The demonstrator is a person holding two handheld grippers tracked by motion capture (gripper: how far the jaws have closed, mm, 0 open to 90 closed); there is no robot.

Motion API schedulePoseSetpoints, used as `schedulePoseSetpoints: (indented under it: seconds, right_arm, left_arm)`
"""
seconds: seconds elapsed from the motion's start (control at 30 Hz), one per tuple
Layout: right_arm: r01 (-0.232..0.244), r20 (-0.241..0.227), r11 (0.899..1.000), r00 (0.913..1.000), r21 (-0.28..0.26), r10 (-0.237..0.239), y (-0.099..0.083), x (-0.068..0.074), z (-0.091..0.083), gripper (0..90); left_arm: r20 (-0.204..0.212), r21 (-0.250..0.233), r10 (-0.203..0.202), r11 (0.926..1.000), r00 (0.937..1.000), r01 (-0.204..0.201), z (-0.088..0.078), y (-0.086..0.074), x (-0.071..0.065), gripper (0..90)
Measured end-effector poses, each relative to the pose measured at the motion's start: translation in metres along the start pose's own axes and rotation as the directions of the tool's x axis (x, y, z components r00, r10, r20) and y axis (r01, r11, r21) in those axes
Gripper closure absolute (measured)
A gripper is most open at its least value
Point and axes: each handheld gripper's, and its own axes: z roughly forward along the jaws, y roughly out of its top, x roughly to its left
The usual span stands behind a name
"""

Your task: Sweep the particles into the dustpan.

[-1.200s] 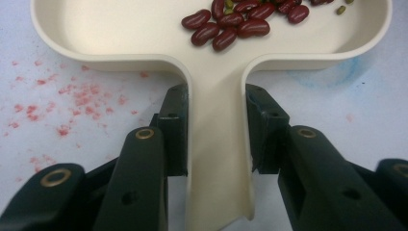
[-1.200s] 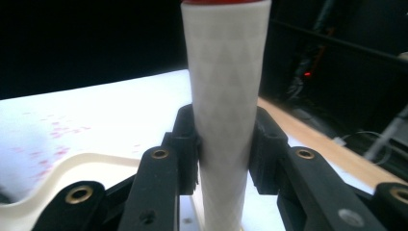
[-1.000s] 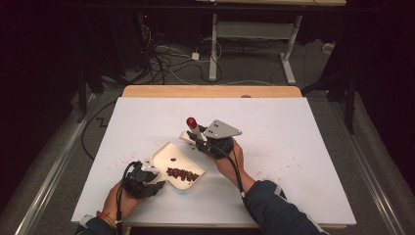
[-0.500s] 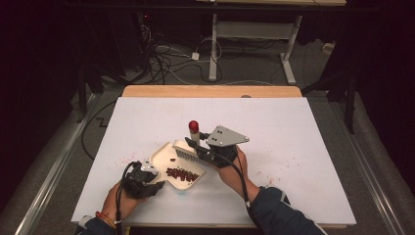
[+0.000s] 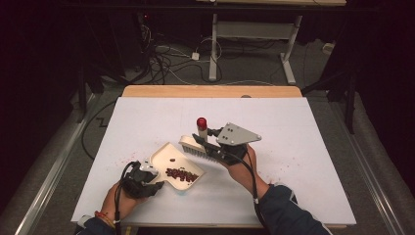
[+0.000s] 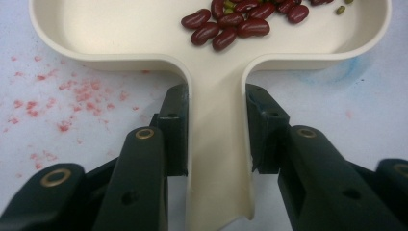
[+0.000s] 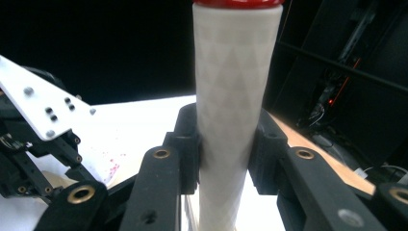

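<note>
A cream dustpan (image 5: 165,157) lies on the white table near its front left and holds a heap of dark red beans (image 5: 181,174). In the left gripper view my left gripper (image 6: 217,130) is shut on the dustpan handle (image 6: 219,168), with the beans (image 6: 231,24) lying in the pan (image 6: 115,29) beyond. The left gripper (image 5: 155,184) sits at the pan's near left corner. My right gripper (image 5: 204,143) is shut on the white, red-capped handle (image 7: 233,86) of a brush (image 5: 195,147). The bristle head hangs just past the pan's far right edge, the handle (image 5: 201,126) upright.
Red specks stain the table left of the pan (image 6: 72,96). A few small bits lie scattered on the table right of my right forearm (image 5: 280,171). A wooden strip (image 5: 210,91) runs along the table's far edge, with cables and a desk frame on the floor behind.
My right gripper has lifted the brush a little and carried it to the right, off the pan's far edge. The left gripper and the dustpan have stayed put.
</note>
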Motion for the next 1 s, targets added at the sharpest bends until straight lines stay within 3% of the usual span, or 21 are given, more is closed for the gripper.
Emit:
schedulePoseSetpoints:
  seconds: [0.23,0.3,0.4,0.5,0.8,0.93,1.0]
  right_arm:
    - [-0.016,0.038,1.000,0.9992,-0.010,0.016,-0.008,0.005,0.022,69.9]
    - [0.009,0.042,1.000,0.9991,-0.015,-0.008,-0.007,0.011,0.032,69.9]
    - [0.005,0.017,1.000,0.9998,-0.016,-0.004,-0.005,0.021,0.045,69.9]
    - [0.057,0.008,0.998,0.9984,0.018,-0.057,-0.004,0.034,0.056,69.9]
    - [-0.003,-0.067,1.000,0.9978,0.015,0.004,-0.001,0.045,0.045,69.8]
    - [0.021,-0.090,1.000,0.9957,0.023,-0.019,0.001,0.051,0.042,69.8]
    - [0.008,-0.104,1.000,0.9946,0.018,-0.007,0.001,0.051,0.041,69.8]
  left_arm:
    - [0.011,-0.004,-0.011,0.9999,0.9999,0.011,0.000,0.000,0.001,63.0]
    - [0.013,-0.006,-0.024,0.9997,0.9996,0.024,0.000,0.000,0.001,63.0]
    - [0.009,-0.008,-0.058,0.9983,0.9983,0.058,0.001,0.001,0.000,62.9]
    - [-0.003,-0.012,-0.068,0.9976,0.9977,0.068,0.001,0.001,-0.002,62.9]
    - [-0.019,-0.024,-0.100,0.9947,0.9948,0.100,-0.001,-0.002,0.003,62.6]
    - [-0.023,-0.024,-0.106,0.9942,0.9941,0.105,-0.001,-0.003,0.005,62.5]
    - [-0.026,-0.026,-0.107,0.9940,0.9939,0.106,-0.001,-0.003,0.005,62.5]
